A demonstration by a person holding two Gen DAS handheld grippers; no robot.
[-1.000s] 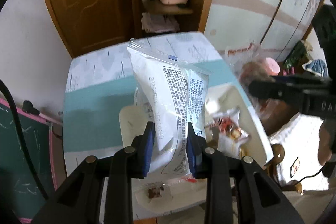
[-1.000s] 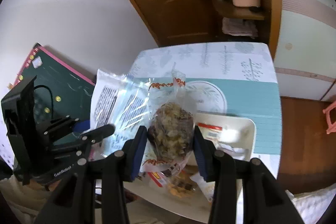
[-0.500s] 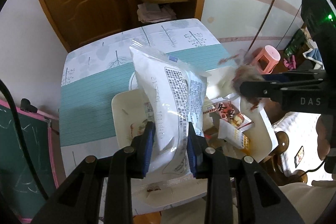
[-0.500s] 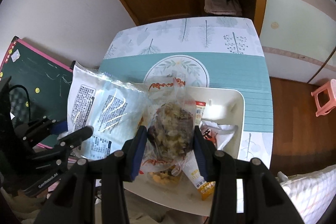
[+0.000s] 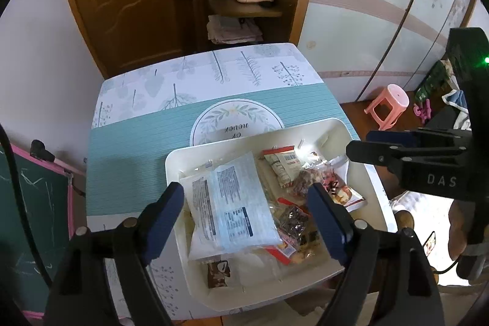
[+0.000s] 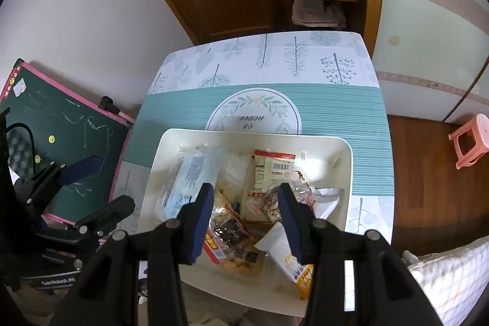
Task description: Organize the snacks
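Note:
A cream tray (image 5: 371, 197) (image 6: 244, 132) on the table holds several snack packets. A large white bag (image 5: 229, 203) (image 6: 186, 176) with printed text lies flat in its left half. My left gripper (image 5: 244, 197) (image 6: 104, 185) hovers over that bag; its jaws are opening wide and touch nothing. A clear bag of brown snacks (image 5: 305, 179) (image 6: 270, 202) rests in the tray's right half. My right gripper (image 6: 246, 194) (image 5: 357, 142) hangs above it, jaws apart, and no packet is pressed between the pads.
The tray also holds a white barcoded packet (image 6: 272, 167), an orange packet (image 6: 302, 274) and a brown sweet (image 5: 217, 271). Teal cloth (image 5: 137, 158) covers the table. A chalkboard (image 6: 61, 127) stands left, a pink stool (image 5: 388, 103) right, a door and shelf behind.
The left gripper let go of the white bag, which dropped flat into the tray, and its jaws spread wide. The brown snack bag left the right gripper's jaws and lies in the tray.

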